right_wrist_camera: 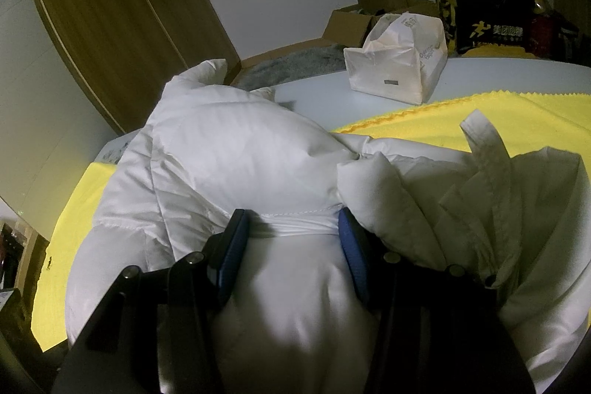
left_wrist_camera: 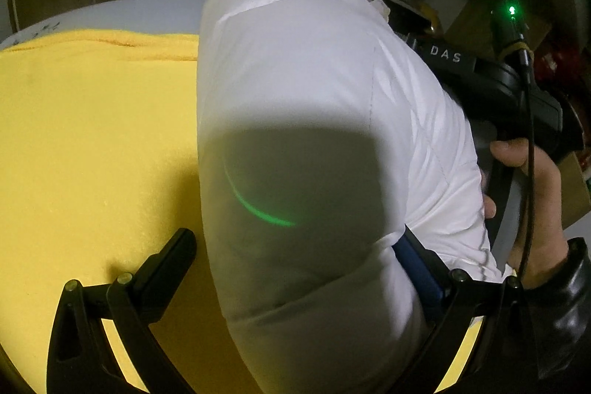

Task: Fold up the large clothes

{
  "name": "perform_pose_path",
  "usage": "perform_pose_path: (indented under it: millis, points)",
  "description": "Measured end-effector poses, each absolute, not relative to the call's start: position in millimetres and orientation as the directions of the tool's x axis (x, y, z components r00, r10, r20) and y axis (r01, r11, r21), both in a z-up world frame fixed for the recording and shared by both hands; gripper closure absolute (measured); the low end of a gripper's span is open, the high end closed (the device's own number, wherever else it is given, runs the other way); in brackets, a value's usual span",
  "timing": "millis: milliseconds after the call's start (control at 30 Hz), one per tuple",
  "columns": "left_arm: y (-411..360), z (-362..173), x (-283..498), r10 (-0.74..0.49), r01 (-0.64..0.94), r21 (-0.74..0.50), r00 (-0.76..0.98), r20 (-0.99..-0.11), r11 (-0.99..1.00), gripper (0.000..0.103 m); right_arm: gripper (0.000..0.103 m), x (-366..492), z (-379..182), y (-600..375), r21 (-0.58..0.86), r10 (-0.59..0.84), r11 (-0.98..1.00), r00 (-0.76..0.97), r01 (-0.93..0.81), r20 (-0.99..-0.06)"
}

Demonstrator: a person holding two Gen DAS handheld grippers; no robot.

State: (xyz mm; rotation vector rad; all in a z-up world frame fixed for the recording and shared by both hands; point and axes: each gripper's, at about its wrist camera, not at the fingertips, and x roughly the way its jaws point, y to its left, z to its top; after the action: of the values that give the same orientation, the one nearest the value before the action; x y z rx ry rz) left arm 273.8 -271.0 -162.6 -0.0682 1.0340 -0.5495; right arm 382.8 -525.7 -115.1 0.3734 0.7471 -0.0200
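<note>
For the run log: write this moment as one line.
garment: white puffer jacket on yellow blanket | right gripper: shut on jacket fold | left gripper: open, straddling jacket | fold: unfinished

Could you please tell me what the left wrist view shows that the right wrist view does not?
Only the left wrist view shows the person's hand holding the right gripper's handle and a green indicator light. Only the right wrist view shows the white paper bag, cardboard boxes and wooden wardrobe. Both show the white down jacket on the yellow blanket.
</note>
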Motion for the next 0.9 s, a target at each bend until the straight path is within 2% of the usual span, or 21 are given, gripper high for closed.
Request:
perform_pose_path:
  millis: [100,167,267,333,467,600,700,900]
  points:
    - [-265.3,-154.5,263.8,-0.481,0.414,-0.320,0.378,-0.791,0.852,0.000,0.051,381.8,-112.8,-522.2,0.304,0.096,0.940,0.734,0.155,-0.672]
    - [-262.1,-138.7,252.3,-0.460,0.428,-0.288,0.380,-0.802,0.857,0.000,0.050,375.6,-102.7,-519.0,0.289,0.091,0.946,0.736,0.146,-0.670]
    - [-233.5,-102.8,240.9,-0.531,0.473,-0.319,0.430,-0.730,0.821,0.000,0.045,335.7,-69.6,-526.9,0.408,0.167,0.907,0.804,0.102,-0.571]
    - [-214.0,-84.5,245.1,-0.557,0.467,-0.346,0.458,-0.693,0.814,0.000,0.017,285.8,-42.3,-536.2,0.498,0.224,0.864,0.834,0.070,-0.504]
    - [-166.7,-71.9,293.6,-0.617,0.382,-0.486,0.440,-0.653,0.786,0.000,0.017,187.3,-34.3,-557.0,0.594,0.238,0.796,0.842,0.116,-0.484]
    - [-150.9,-92.3,351.9,-0.661,0.271,-0.604,0.365,-0.656,0.750,0.000,0.015,112.4,-76.4,-581.7,0.663,0.191,0.696,0.818,0.276,-0.542]
    - [-155.9,-108.6,372.2,-0.665,0.204,-0.636,0.312,-0.679,0.745,0.000,0.015,108.1,-112.2,-587.8,0.757,0.307,0.593,0.792,0.274,-0.528]
    - [-160.1,-118.4,395.4,-0.656,0.210,-0.623,0.295,-0.694,0.754,0.000,0.016,157.0,-145.8,-575.3,0.747,0.359,0.581,0.722,0.323,-0.591]
